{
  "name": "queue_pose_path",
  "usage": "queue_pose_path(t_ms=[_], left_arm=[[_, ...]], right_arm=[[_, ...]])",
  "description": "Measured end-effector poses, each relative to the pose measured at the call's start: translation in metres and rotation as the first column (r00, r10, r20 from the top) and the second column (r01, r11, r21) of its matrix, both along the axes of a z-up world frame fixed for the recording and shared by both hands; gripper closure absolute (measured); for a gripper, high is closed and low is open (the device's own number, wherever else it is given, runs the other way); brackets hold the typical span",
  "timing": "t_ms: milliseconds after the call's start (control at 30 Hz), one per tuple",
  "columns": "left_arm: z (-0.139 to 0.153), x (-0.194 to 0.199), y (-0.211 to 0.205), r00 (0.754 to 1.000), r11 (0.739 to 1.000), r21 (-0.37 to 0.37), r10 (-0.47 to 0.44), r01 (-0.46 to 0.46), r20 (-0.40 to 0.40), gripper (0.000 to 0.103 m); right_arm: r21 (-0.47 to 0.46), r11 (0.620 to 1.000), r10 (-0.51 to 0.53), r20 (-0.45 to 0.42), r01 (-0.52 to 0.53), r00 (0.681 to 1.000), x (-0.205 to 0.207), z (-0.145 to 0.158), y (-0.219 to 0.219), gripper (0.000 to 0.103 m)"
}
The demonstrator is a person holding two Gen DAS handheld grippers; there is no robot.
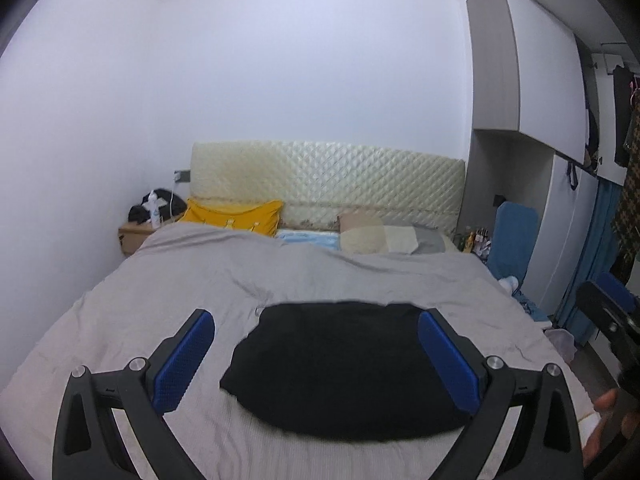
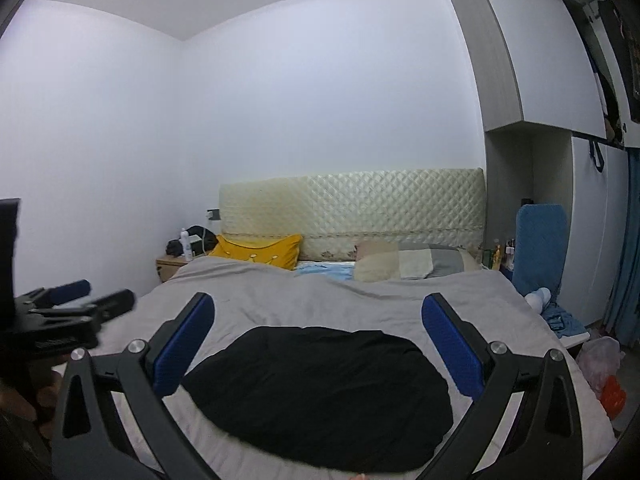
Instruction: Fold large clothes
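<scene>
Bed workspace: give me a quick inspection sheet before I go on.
Surface: bed with wrinkled grey cover.
Job's things: black garment lying compact on the cover, untouched.
Clutter: yellow pillow, patchwork pillow at the headboard.
Grippers: left hand-held gripper and right hand-held gripper open, holding nothing.
Cables: white cable by the nightstand.
Surroundings: wardrobe, blue curtain.
</scene>
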State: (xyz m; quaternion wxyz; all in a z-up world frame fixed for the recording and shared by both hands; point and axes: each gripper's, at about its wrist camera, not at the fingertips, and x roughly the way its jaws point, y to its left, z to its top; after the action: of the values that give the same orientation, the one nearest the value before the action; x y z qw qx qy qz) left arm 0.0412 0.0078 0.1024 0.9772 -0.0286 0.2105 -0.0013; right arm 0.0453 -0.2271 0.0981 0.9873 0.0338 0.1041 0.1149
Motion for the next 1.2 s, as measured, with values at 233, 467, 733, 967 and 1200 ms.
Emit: queue_pose_path(t_ms=[233,467,733,967,1200], left_arm=[[-0.043,-0.013,0.000,0.994,0.999,0.004,-0.033,0.034,-0.102,0.000],[-0.075,-0.019,0.004,0.989,0.999,-0.009,-0.037,0.036,-0.142,0.000],[-0.108,-0.023,0.000,0.982,0.998,-0.014,-0.064,0.062,-0.177,0.000],[-0.122,-0.022,0.004,0.987,0.999,-0.028,-0.042,0.038,-0.154,0.000],[-0.131,-0.018,0.007,0.985,1.000,-0.012,-0.018,0.016,-0.172,0.000]], right_arm=[[-0.031,0.999,-0.033,-0.057,0.031,0.998,-0.030,-0.034,0.002,0.000],[0.004,0.999,-0.031,-0.173,0.032,0.984,-0.034,-0.084,0.000,0.000],[0.003,0.999,-0.038,-0.232,0.040,0.972,-0.039,-0.119,0.001,0.000],[0.030,0.998,-0.046,-0.230,0.054,0.972,-0.035,-0.136,-0.005,0.000],[0.030,0.997,-0.060,-0.238,0.069,0.970,-0.036,-0.143,-0.006,0.000]])
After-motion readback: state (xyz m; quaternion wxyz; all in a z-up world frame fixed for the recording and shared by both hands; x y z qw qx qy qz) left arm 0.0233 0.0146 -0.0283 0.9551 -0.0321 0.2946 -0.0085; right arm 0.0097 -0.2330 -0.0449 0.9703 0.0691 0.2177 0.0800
